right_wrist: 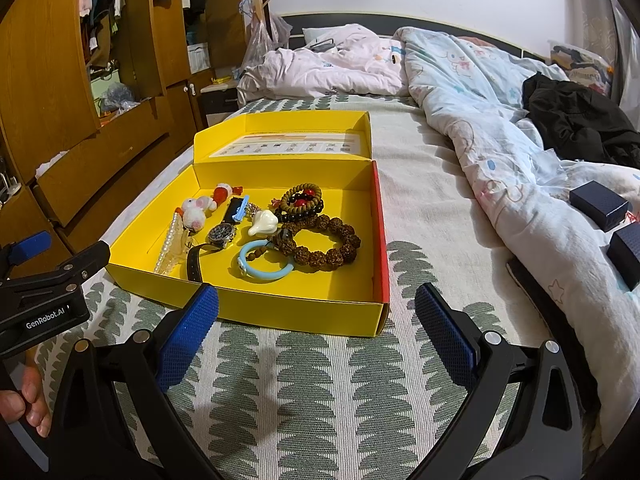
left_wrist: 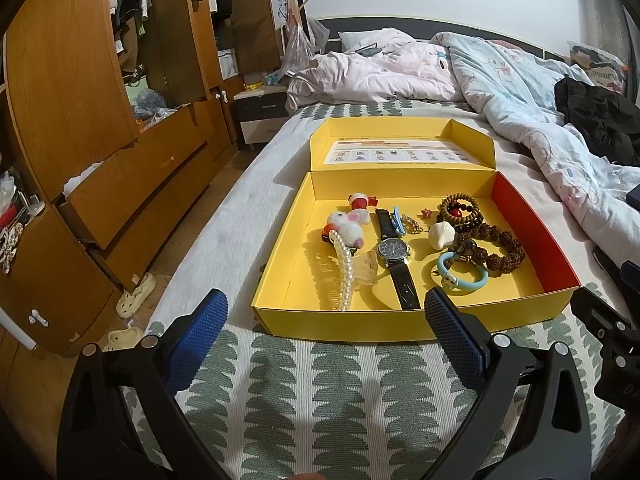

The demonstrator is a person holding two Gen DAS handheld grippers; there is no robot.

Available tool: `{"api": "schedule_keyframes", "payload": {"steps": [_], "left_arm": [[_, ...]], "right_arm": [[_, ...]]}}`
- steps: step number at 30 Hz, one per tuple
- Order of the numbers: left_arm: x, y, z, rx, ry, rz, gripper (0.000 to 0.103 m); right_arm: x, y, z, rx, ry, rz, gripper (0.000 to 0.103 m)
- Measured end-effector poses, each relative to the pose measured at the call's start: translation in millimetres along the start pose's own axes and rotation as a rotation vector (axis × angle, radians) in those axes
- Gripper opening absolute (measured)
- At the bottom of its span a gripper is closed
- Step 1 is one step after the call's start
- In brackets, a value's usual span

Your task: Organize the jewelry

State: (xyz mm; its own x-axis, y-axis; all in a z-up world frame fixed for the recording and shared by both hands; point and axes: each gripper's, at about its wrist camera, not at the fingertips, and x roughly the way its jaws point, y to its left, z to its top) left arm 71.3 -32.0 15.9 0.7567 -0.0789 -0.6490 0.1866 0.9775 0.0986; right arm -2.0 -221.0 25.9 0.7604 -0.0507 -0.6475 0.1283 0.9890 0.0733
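Observation:
An open yellow box (left_wrist: 416,324) (right_wrist: 296,312) lies on the bed, its lid folded back. In it lie a black-strap watch (left_wrist: 394,252) (right_wrist: 220,236), a pearl hair clip (left_wrist: 346,276) (right_wrist: 170,248), a plush bunny clip (left_wrist: 348,228) (right_wrist: 194,210), a light blue bracelet (left_wrist: 464,276) (right_wrist: 264,266), brown bead bracelets (left_wrist: 496,248) (right_wrist: 328,240) and a white shell-like piece (left_wrist: 442,234) (right_wrist: 262,224). My left gripper (left_wrist: 326,316) is open and empty, just before the box's front wall. My right gripper (right_wrist: 316,308) is open and empty at the box's front right corner.
The bed has a green-patterned cover (right_wrist: 320,392). A rumpled quilt (right_wrist: 500,152) and black garment (right_wrist: 580,124) lie to the right, with two dark blue small boxes (right_wrist: 600,204). A wooden wardrobe with open drawers (left_wrist: 132,184) stands left; slippers (left_wrist: 136,300) lie on the floor.

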Motion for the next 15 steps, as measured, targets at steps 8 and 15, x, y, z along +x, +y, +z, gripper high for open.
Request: {"api": "schedule_keyframes", "payload": {"steps": [8,15], "left_arm": [[0.1,0.5,0.1,0.002,0.0,0.001,0.097],[-0.1,1.0,0.2,-0.001,0.001,0.0,0.097]], "right_arm": [[0.0,0.0,0.2,-0.001,-0.001,0.0,0.099],[-0.3,-2.2,-0.3,0.0,-0.001,-0.001,0.099]]}}
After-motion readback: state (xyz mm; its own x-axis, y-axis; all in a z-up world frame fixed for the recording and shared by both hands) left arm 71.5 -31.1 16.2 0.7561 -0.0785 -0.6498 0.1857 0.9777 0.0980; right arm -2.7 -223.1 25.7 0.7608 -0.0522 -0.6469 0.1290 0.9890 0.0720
